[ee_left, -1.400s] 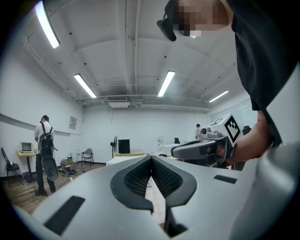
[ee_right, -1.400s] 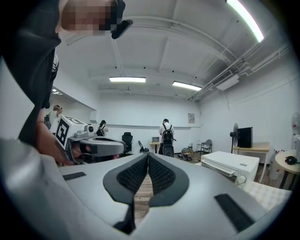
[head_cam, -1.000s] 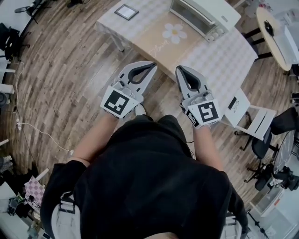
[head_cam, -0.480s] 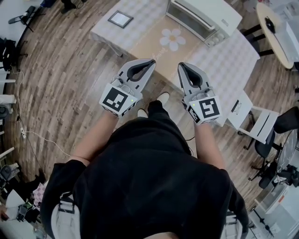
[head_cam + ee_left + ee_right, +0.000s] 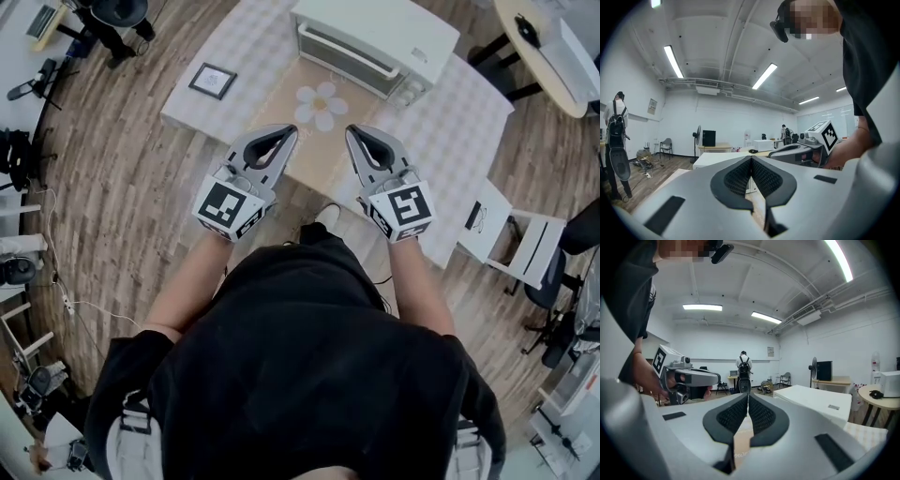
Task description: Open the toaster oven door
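Note:
A white toaster oven [image 5: 375, 45] stands at the far side of the checked table [image 5: 450, 122], its glass door facing me and closed. My left gripper [image 5: 288, 132] and right gripper [image 5: 353, 132] are held side by side over the table's near edge, short of the oven and apart from it. Both are shut with nothing between the jaws. The left gripper [image 5: 751, 159] shows its pads meeting in its own view, and so does the right gripper [image 5: 747, 397]. The oven's white top [image 5: 818, 401] lies to the right in the right gripper view.
A tan mat with a daisy [image 5: 319, 103] lies in front of the oven. A small framed picture [image 5: 213, 81] sits at the table's left end. A white chair [image 5: 511, 239] stands to the right, a round table [image 5: 534, 37] beyond. A person with a backpack [image 5: 743, 373] stands far off.
The table and oven have come nearer and lower in the head view as the person stepped forward. Both grippers moved with them over the table's near edge and stayed shut.

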The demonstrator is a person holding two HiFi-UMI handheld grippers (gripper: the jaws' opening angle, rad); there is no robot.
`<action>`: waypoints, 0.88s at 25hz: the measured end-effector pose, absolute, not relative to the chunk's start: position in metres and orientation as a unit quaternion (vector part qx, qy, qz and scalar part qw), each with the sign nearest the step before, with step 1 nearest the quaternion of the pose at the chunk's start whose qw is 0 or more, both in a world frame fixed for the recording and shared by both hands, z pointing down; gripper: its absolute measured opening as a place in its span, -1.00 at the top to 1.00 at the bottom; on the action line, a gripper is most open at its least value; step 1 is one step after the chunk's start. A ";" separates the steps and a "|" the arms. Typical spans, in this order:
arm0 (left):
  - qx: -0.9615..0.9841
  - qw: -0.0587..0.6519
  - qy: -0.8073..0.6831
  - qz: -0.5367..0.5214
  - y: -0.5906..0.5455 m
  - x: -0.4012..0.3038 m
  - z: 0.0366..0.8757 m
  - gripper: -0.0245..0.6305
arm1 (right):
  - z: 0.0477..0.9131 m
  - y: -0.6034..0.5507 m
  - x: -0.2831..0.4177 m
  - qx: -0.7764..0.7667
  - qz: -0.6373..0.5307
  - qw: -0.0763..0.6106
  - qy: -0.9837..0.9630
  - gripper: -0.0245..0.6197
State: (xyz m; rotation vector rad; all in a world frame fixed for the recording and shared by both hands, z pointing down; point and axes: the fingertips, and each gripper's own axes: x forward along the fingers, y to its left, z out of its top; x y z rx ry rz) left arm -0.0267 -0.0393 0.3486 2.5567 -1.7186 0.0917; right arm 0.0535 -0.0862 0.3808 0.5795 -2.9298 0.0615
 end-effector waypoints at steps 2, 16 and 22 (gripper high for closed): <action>0.832 0.029 -0.553 0.033 -0.055 -0.022 0.349 0.87 | 0.388 -0.102 0.059 0.199 0.028 0.085 -0.976 0.86; 0.870 0.030 -0.491 0.042 -0.127 -0.042 0.361 0.87 | 0.413 -0.163 0.048 0.277 0.048 0.117 -0.953 0.85; 0.893 0.021 -0.447 0.051 -0.151 -0.065 0.367 0.87 | 0.427 -0.187 0.028 0.315 0.065 0.143 -0.936 0.85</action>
